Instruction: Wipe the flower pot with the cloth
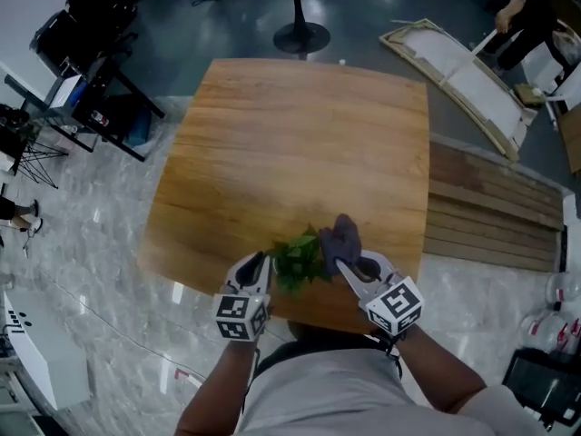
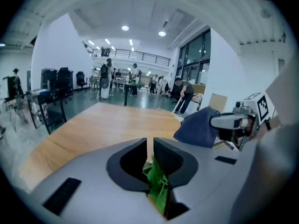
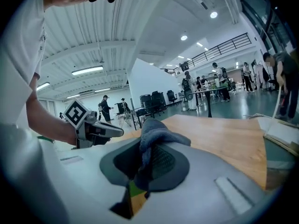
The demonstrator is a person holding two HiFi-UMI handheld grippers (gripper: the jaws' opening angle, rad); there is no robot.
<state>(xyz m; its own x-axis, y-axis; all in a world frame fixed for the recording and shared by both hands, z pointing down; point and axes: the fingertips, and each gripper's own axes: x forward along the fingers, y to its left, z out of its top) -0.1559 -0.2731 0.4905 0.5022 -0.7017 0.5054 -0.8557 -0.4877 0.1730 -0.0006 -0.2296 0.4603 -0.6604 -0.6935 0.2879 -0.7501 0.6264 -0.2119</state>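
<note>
A small plant with green leaves sits near the front edge of the wooden table, between my two grippers. Its pot is hidden under the leaves. My left gripper is just left of the plant. In the left gripper view its jaws stand a narrow gap apart, with leaves showing low in that gap. My right gripper is shut on a grey-blue cloth that bunches over its tips, just right of the plant. Both grippers hang above the tabletop.
The table's front edge runs just under both grippers. Beyond the table stand a round pedestal base, a leaning wooden frame and floor planks at the right. Black chairs and stands are at the left.
</note>
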